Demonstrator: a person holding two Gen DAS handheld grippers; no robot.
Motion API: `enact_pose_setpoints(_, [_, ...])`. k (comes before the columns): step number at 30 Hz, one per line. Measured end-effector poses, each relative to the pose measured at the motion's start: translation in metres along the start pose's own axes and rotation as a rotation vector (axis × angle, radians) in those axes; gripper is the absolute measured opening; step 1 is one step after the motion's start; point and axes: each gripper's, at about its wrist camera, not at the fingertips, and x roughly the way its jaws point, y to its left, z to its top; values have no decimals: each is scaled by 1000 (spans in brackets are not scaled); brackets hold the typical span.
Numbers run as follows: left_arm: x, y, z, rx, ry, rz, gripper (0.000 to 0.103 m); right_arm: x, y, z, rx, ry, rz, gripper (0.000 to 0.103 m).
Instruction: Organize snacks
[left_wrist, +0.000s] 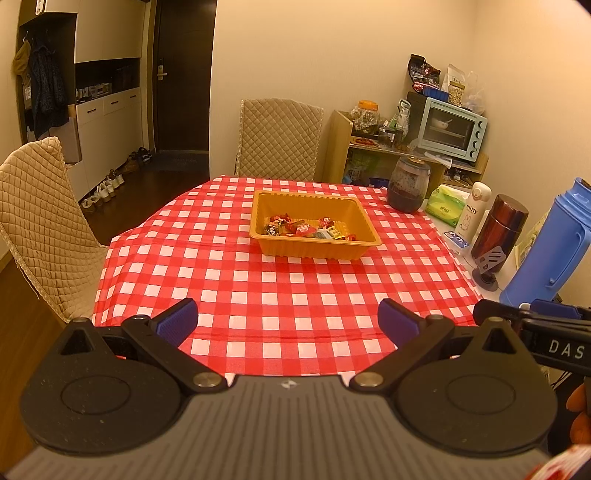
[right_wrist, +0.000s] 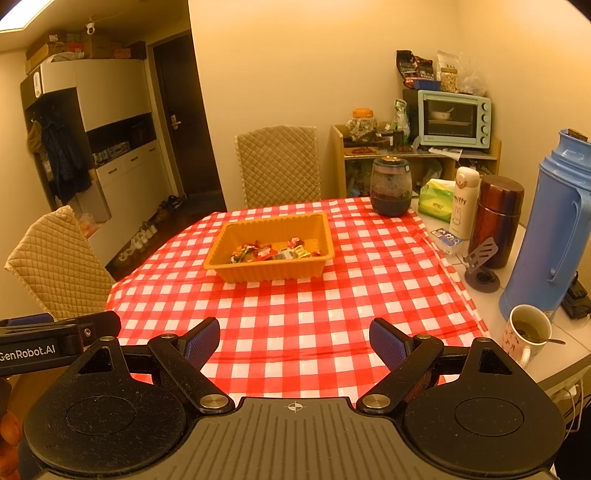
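An orange plastic tray stands at the middle of the red-and-white checked table, also in the right wrist view. Several wrapped snacks lie in a heap inside it, seen too in the right wrist view. My left gripper is open and empty, held above the table's near edge, well short of the tray. My right gripper is open and empty, also near the front edge. Each gripper shows at the other view's side: the right gripper and the left gripper.
A dark glass jar, tissue pack, white Miffy bottle, brown flask, blue thermos and mug with spoon line the right side. Two quilted chairs stand at the far and left sides. A toaster oven sits on a shelf.
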Motion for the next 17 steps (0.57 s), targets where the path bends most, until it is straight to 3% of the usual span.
enact_pose_setpoints(17, [2,-2,-6,-1,-10,-11,103,2,1,-5,5,3,1,88])
